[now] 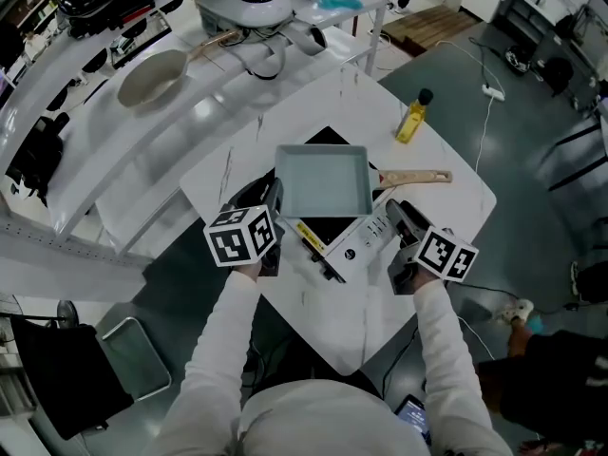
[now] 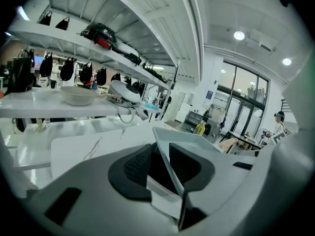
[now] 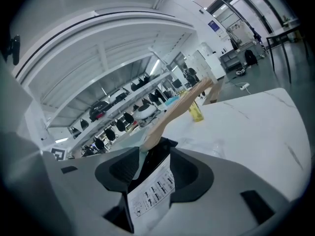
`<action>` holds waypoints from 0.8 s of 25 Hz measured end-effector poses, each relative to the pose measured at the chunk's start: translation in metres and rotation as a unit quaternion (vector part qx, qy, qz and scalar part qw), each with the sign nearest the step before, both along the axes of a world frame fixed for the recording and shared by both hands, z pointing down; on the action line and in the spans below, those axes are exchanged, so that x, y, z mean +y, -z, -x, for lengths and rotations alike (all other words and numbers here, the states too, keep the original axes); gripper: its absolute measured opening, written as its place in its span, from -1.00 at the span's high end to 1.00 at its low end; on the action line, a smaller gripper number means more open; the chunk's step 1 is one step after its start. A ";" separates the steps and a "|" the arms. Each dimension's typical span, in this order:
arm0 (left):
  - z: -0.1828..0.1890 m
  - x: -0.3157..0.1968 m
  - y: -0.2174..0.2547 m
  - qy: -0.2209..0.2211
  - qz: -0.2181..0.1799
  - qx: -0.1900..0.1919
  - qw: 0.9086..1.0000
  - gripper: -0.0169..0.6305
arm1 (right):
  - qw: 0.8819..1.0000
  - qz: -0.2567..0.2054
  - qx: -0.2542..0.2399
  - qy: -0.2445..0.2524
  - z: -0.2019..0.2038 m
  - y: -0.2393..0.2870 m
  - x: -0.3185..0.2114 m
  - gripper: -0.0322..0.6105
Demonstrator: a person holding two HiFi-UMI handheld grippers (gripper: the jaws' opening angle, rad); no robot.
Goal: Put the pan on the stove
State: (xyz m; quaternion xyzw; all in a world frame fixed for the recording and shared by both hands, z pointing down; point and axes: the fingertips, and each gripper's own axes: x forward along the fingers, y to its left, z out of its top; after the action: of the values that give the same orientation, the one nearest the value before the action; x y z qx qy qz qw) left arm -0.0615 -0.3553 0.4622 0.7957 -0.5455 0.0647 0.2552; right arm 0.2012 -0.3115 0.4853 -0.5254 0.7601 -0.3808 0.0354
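1. The pan (image 1: 321, 180), square and pale grey-blue, sits level on the black top of the stove (image 1: 353, 245) at the middle of the white desk (image 1: 446, 193). Its wooden handle (image 1: 418, 176) points right.
2. The left claw (image 1: 275, 202) reaches in at the pan's left wall. In the left gripper view, this claw (image 2: 165, 163) is spread. The thin pan (image 2: 187, 137) wall stands upright in the gap, closer to the right-hand jaw, with open space on the other side.
3. The right claw (image 1: 391, 207) lies at the pan's near right corner, where the handle joins the body. In the right gripper view, the claw (image 3: 155, 168) is also spread. The root of the handle (image 3: 179, 107) runs away between the jaws, above a white printed label (image 3: 150, 193) on the stove's edge. I cannot tell whether either pad touches the wood.
4. A yellow oil bottle (image 1: 412, 117) stands upright on the desk, far right of the pan and apart from both claws.
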 end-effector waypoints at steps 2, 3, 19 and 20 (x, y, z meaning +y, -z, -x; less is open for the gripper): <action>0.003 0.006 0.006 -0.001 -0.015 -0.010 1.000 0.57 | 1.000 -0.011 0.018 0.005 0.002 0.004 0.004 0.22; 0.005 0.010 0.009 -0.002 -0.021 -0.014 1.000 0.58 | 0.999 -0.018 0.026 0.008 0.004 0.008 0.007 0.24; 0.006 0.089 0.031 -0.037 -0.076 -0.060 0.995 0.82 | 0.982 -0.112 0.154 0.014 0.042 0.057 0.075 0.76; 0.006 0.094 0.032 -0.040 -0.078 -0.063 0.994 0.83 | 0.980 -0.117 0.159 0.012 0.043 0.060 0.080 0.77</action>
State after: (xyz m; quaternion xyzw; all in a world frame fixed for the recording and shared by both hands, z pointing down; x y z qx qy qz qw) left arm -0.0671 -0.2618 0.4302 0.8285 -0.5317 0.0819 0.1552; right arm 0.1578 -0.2317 0.4249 -0.5623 0.8016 -0.2010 -0.0292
